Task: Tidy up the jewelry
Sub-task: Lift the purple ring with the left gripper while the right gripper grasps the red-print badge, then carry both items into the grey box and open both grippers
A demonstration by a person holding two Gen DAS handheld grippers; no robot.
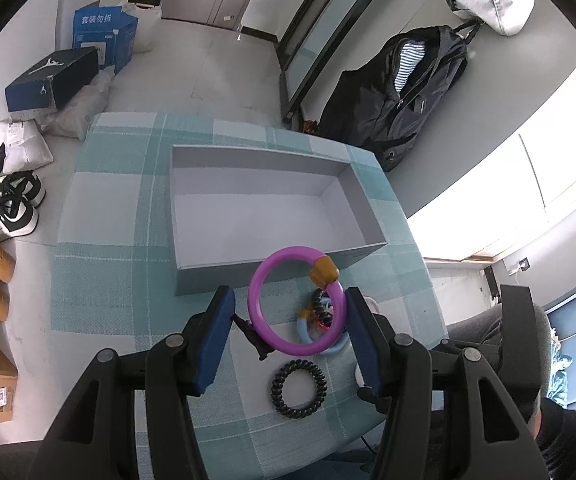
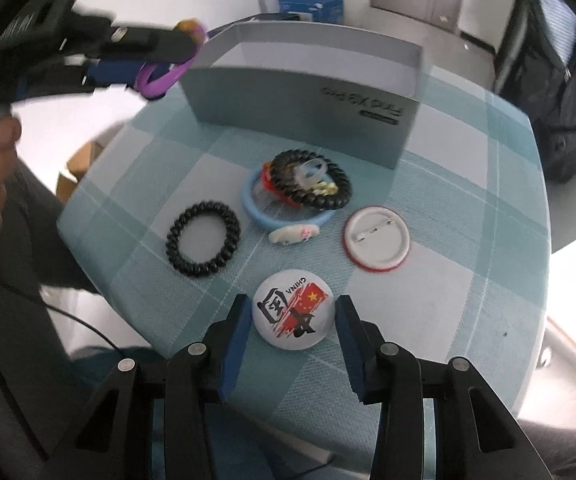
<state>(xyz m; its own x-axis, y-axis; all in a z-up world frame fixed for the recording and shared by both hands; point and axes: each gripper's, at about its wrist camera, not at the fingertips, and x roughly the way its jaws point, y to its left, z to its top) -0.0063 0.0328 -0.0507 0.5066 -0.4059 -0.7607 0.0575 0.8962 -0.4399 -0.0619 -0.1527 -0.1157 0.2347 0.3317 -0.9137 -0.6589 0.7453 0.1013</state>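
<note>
My left gripper (image 1: 289, 312) holds a purple ring bracelet (image 1: 262, 330) with an orange clasp, lifted above the table just short of the grey open box (image 1: 248, 216); the jaws stand wide with the ring spanning them. In the right wrist view the left gripper (image 2: 156, 66) carries the purple ring (image 2: 160, 78) beside the box (image 2: 307, 92). My right gripper (image 2: 291, 316) is open around a white China badge (image 2: 292, 309) lying on the cloth. A black coil hair tie (image 2: 203, 239), a blue bracelet (image 2: 284, 216) under a second black coil (image 2: 311, 182), and a flipped badge (image 2: 376, 238) lie nearby.
The round table has a teal checked cloth (image 2: 467, 280). A small white charm (image 2: 293, 235) lies by the blue bracelet. Shoes (image 1: 12, 204) and boxes (image 1: 54, 78) sit on the floor to the left, a black backpack (image 1: 403, 88) behind the table.
</note>
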